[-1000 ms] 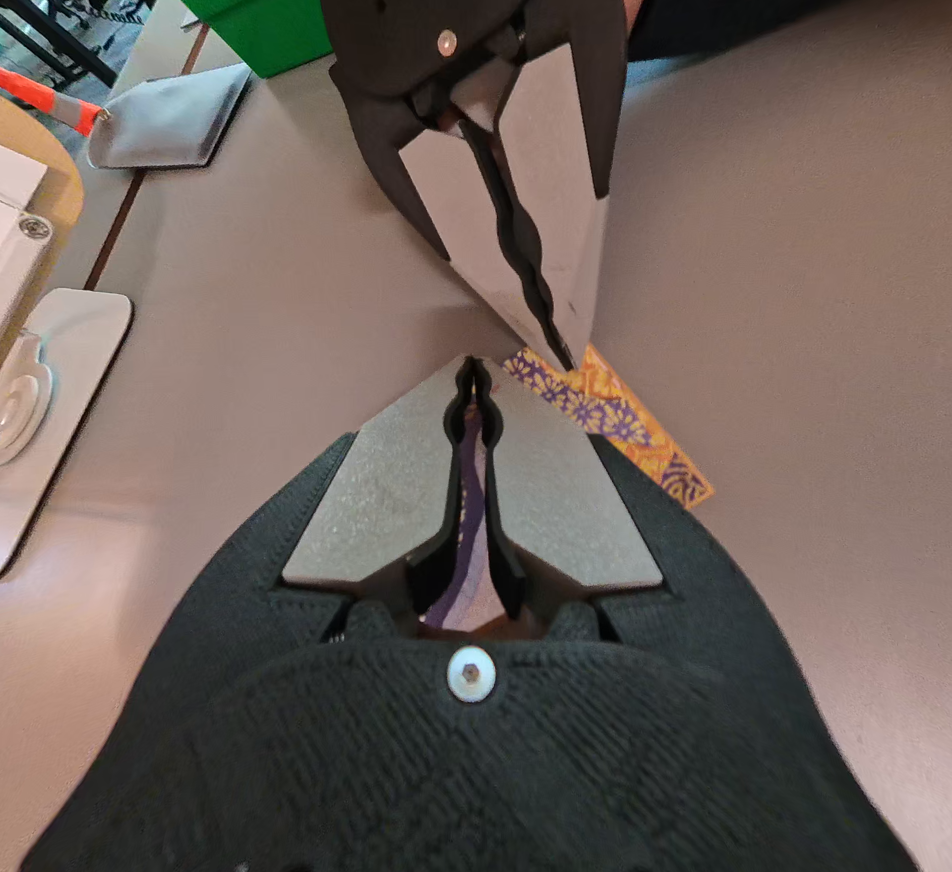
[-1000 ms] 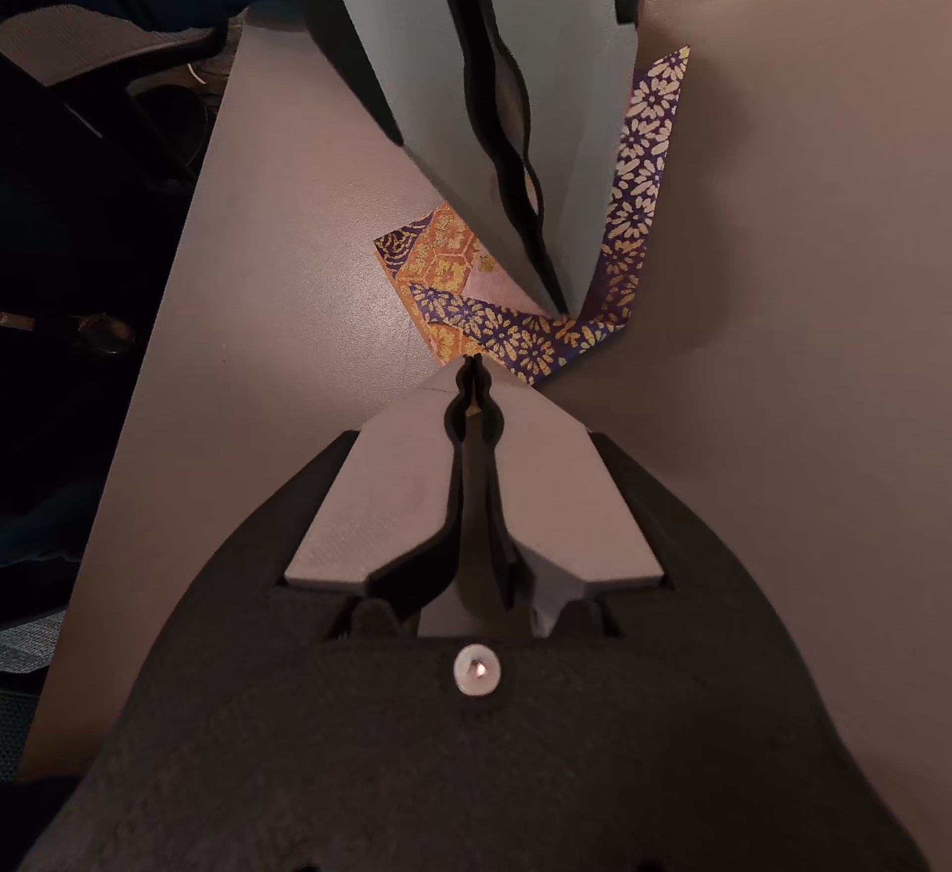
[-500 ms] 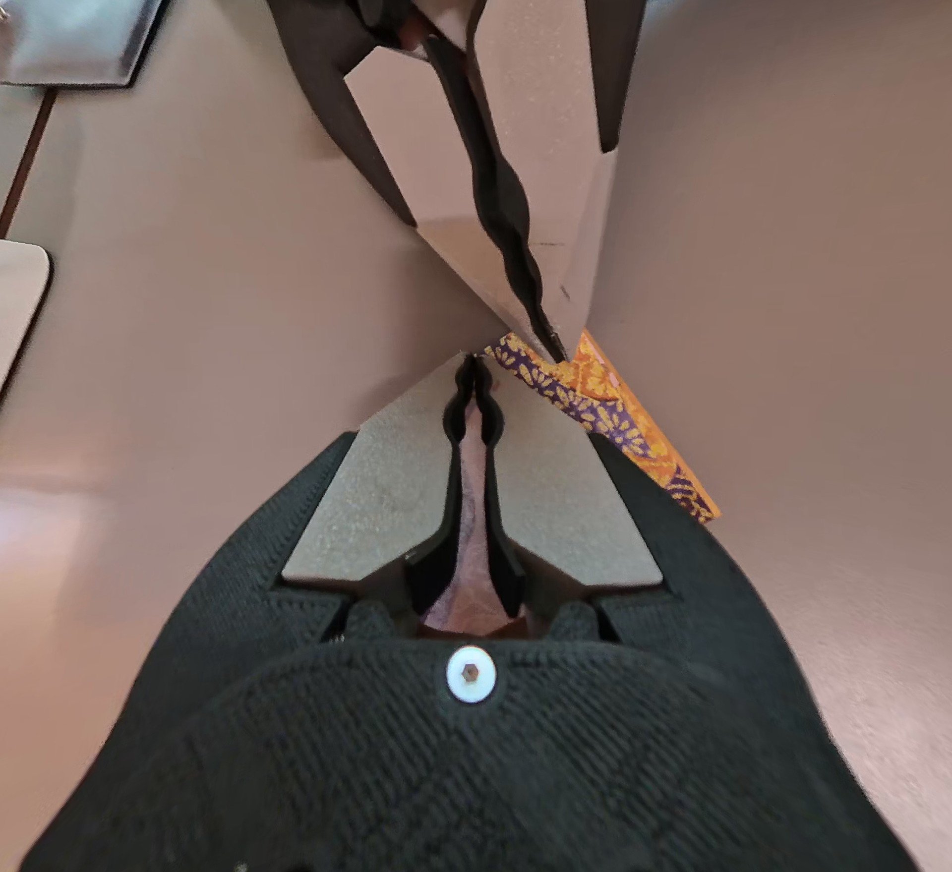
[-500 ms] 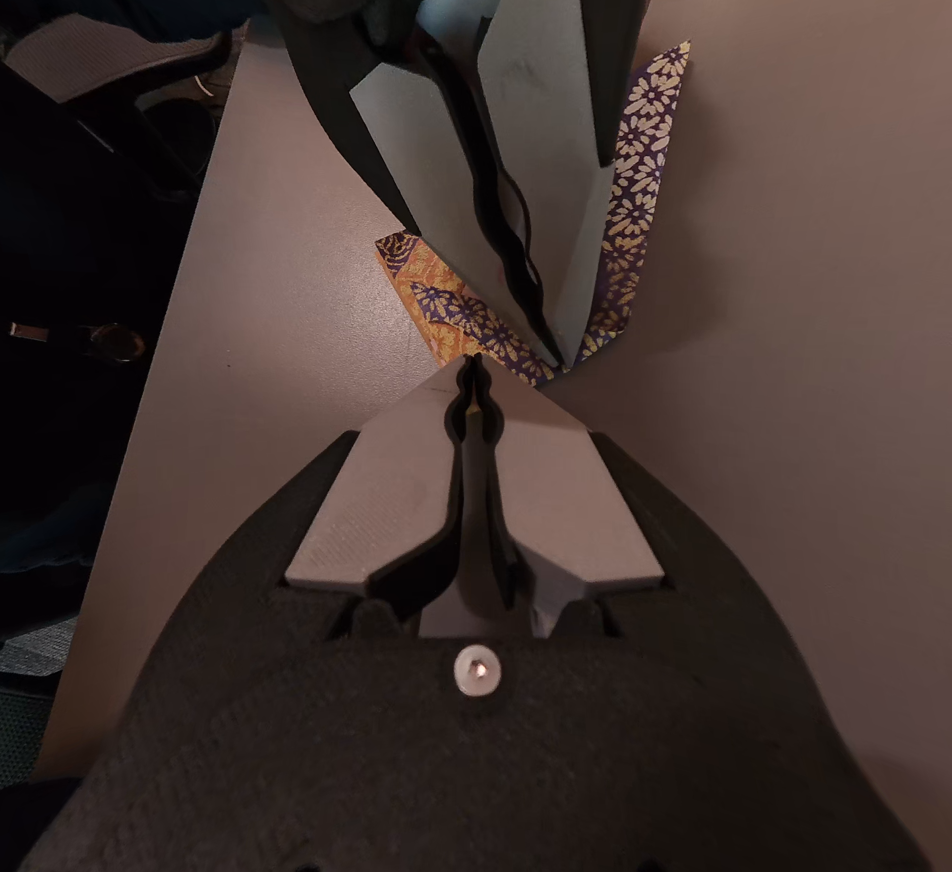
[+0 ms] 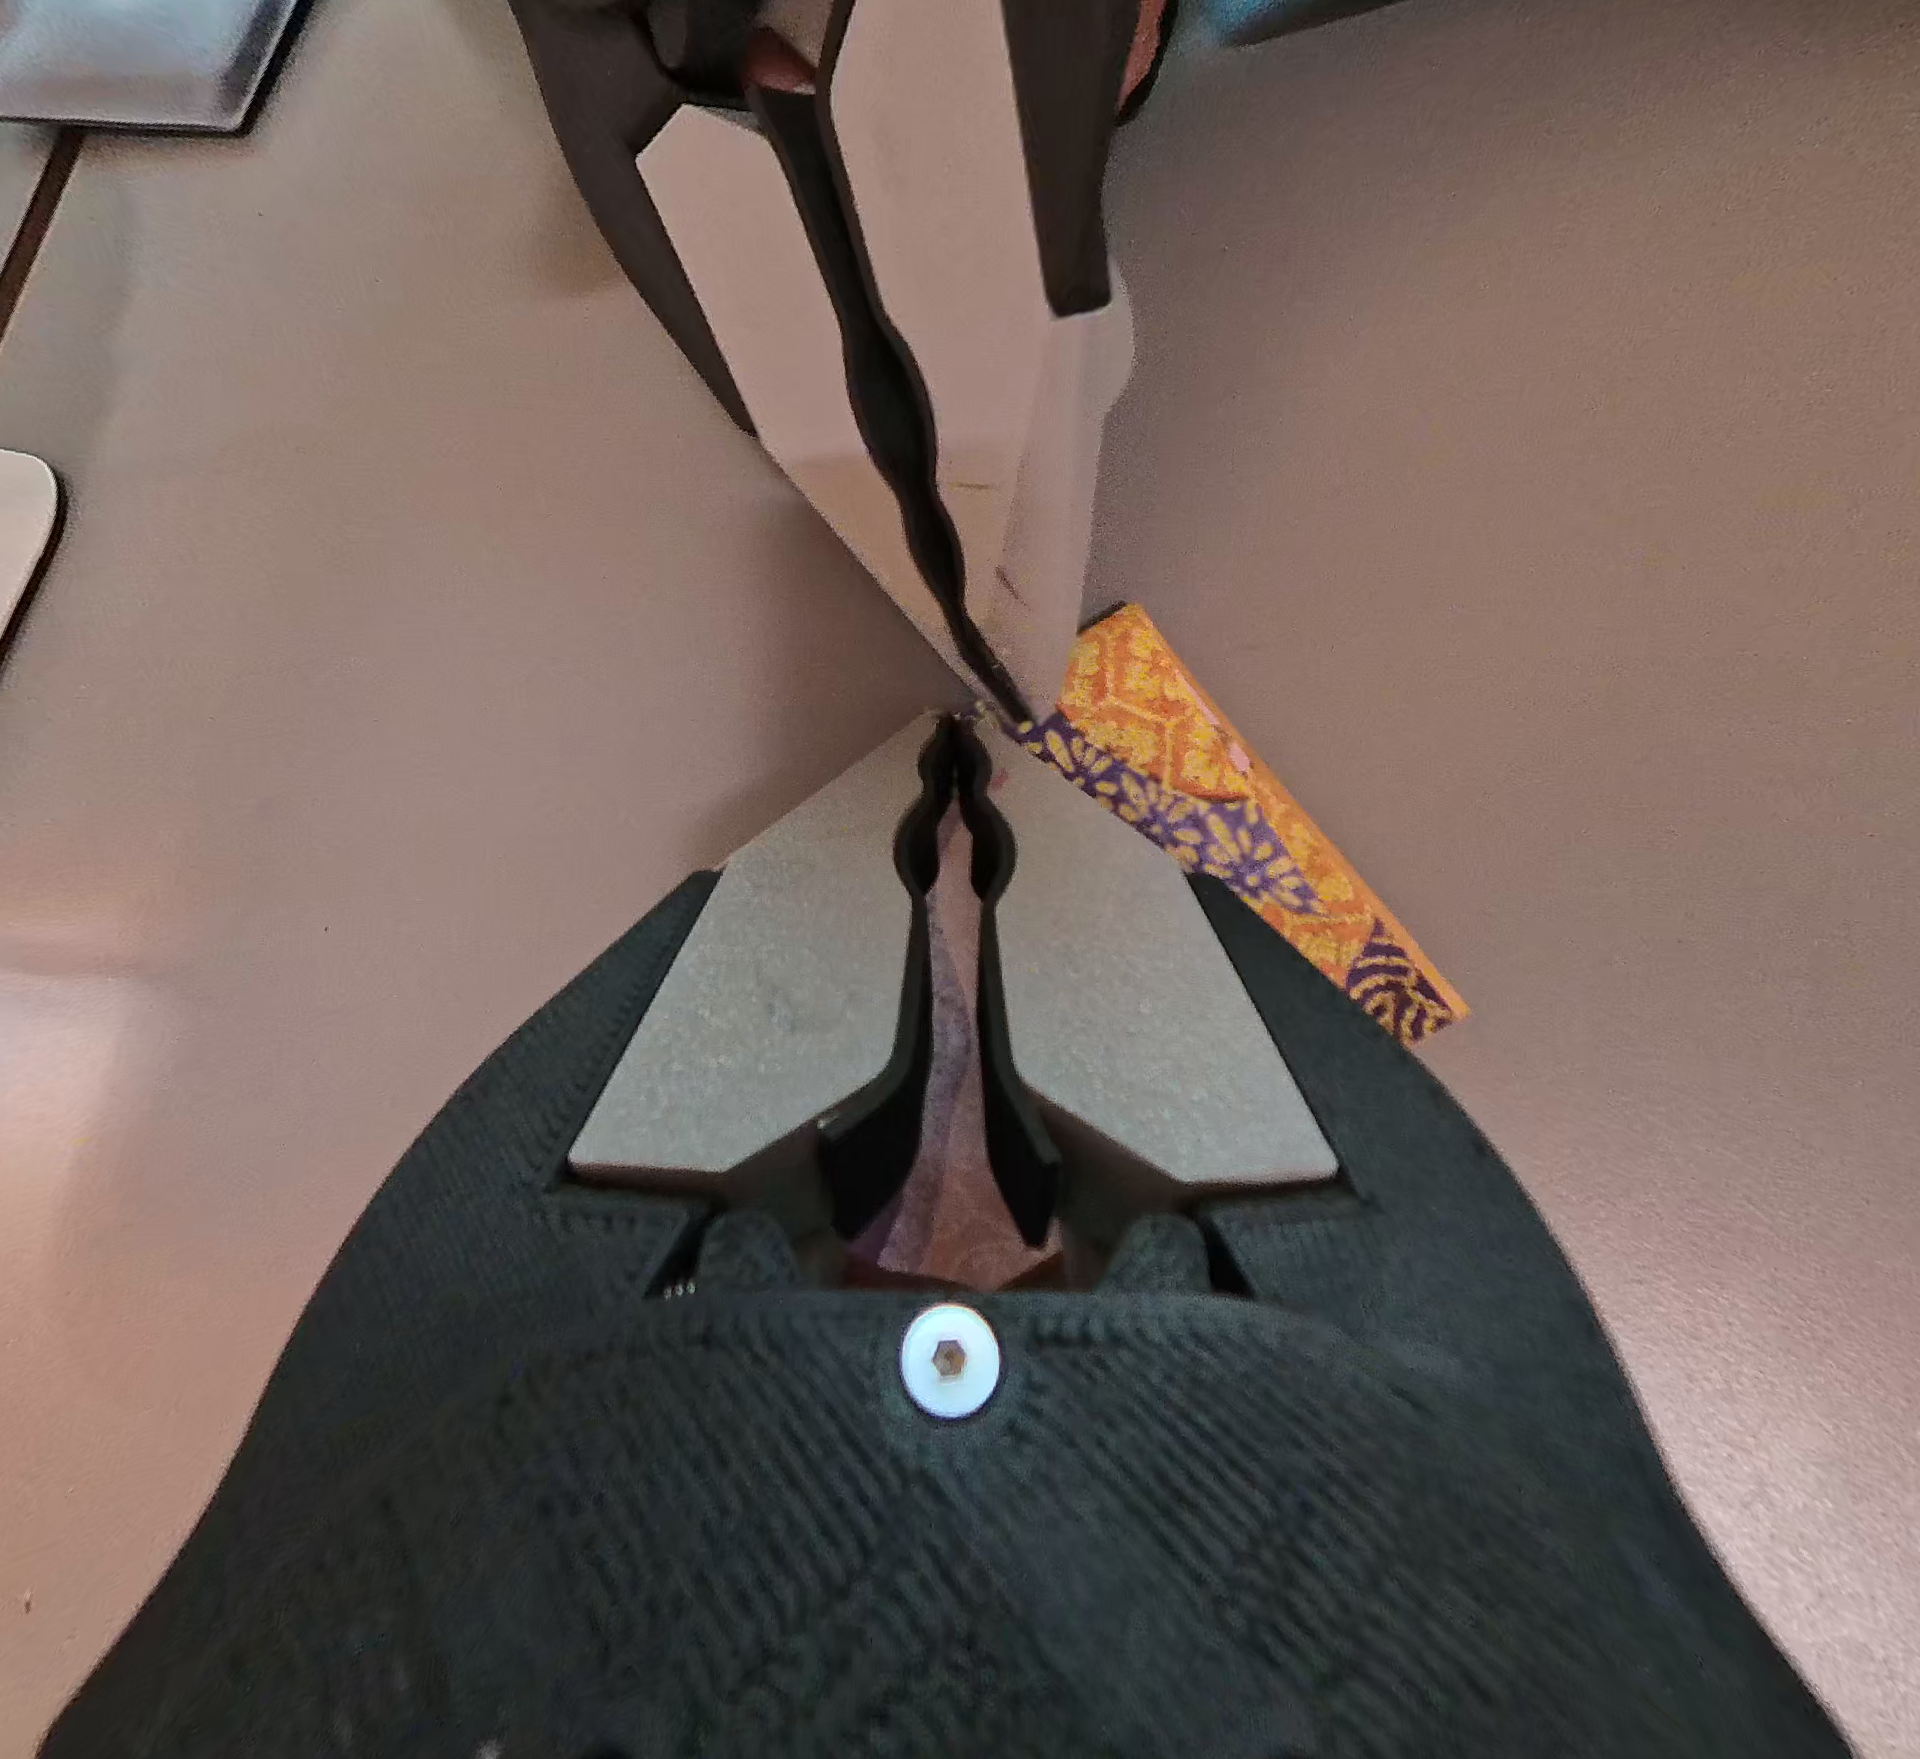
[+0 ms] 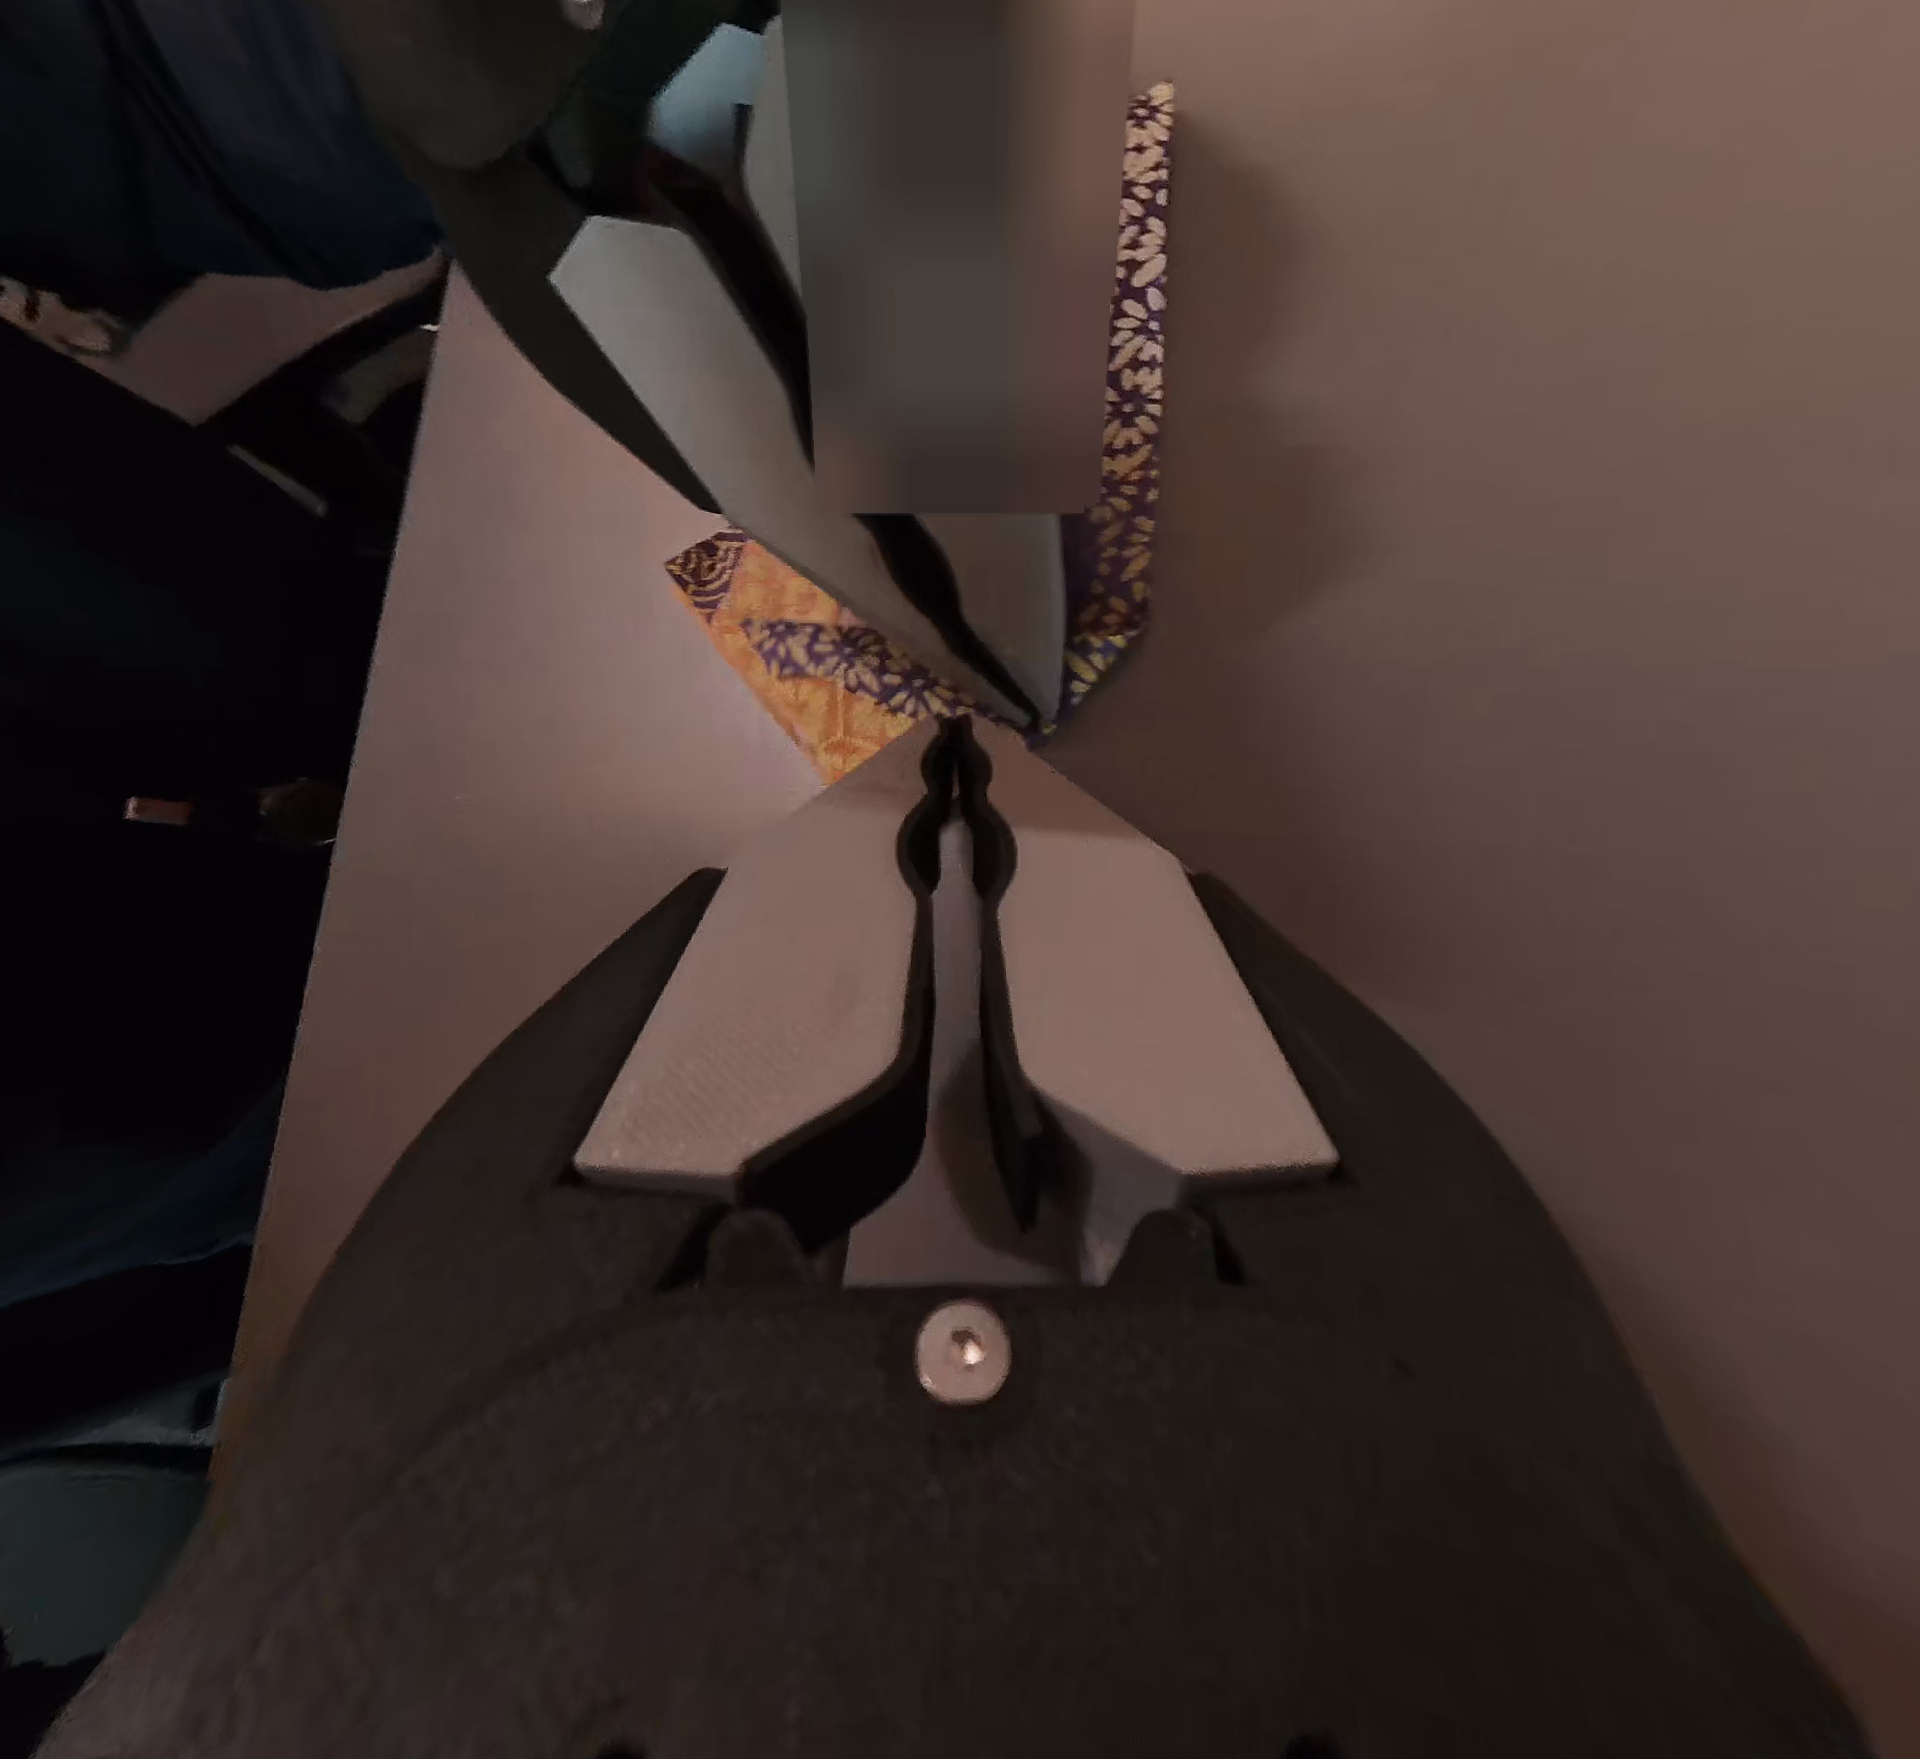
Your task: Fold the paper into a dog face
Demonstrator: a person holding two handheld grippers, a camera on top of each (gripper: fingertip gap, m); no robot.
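- Nearest thing in the left wrist view is the left gripper [image 5: 958,735]. Its jaws are together at the tips, and purple paper shows in the slot behind them, so I'd say it's clamped on the sheet.
- Just past those tips, at about 2 o'clock, lies the task's thing: the folded origami paper with orange and purple flower print [image 5: 1236,816], flat on the plain grey-brown bench [image 5: 1558,566].
- In the right wrist view the right gripper [image 6: 956,741] also has its jaws together. Can't tell if it's actually pinching paper or just pressing down on it.
- The two grippers meet nearly tip to tip over the same corner of the paper [image 6: 821,660], and a purple flap stands up toward 1 o'clock.
- Far off at 11 o'clock in the left view: a flat grey pad [image 5: 156,16].
- What could go wrong, I reckon: pull the grippers apart and the thin paper tears. If one lets go early, the flap springs back and the crease lands crooked.
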